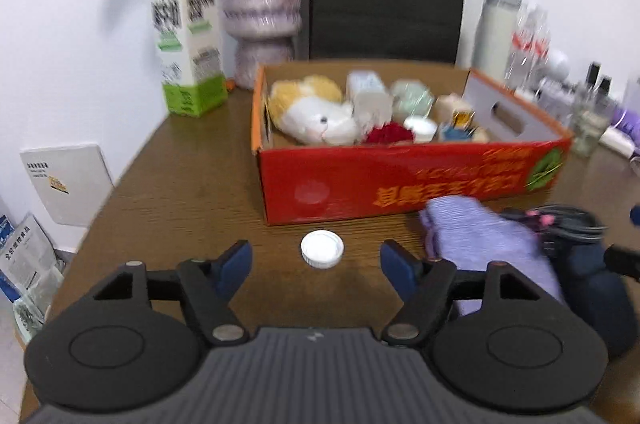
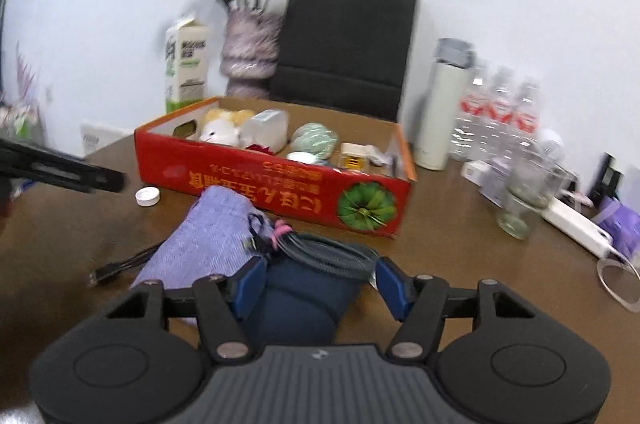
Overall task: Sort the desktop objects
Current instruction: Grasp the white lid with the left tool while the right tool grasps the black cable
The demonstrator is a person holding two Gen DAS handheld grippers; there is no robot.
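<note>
Left claw (image 1: pixel 316 260) gapes wide and empty, straddling the white cap (image 1: pixel 322 249) on the tabletop (image 1: pixel 192 184) before the red box (image 1: pixel 400 180), probably lined up for pickup; right claw (image 2: pixel 318 282), wide and holding nothing, brackets the navy pouch (image 2: pixel 304 300) beside the purple cloth (image 2: pixel 208 236).

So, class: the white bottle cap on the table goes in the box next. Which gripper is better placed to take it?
Left. The left gripper is open with the white bottle cap lying between its jaws; the right gripper straddles the navy pouch.
</note>
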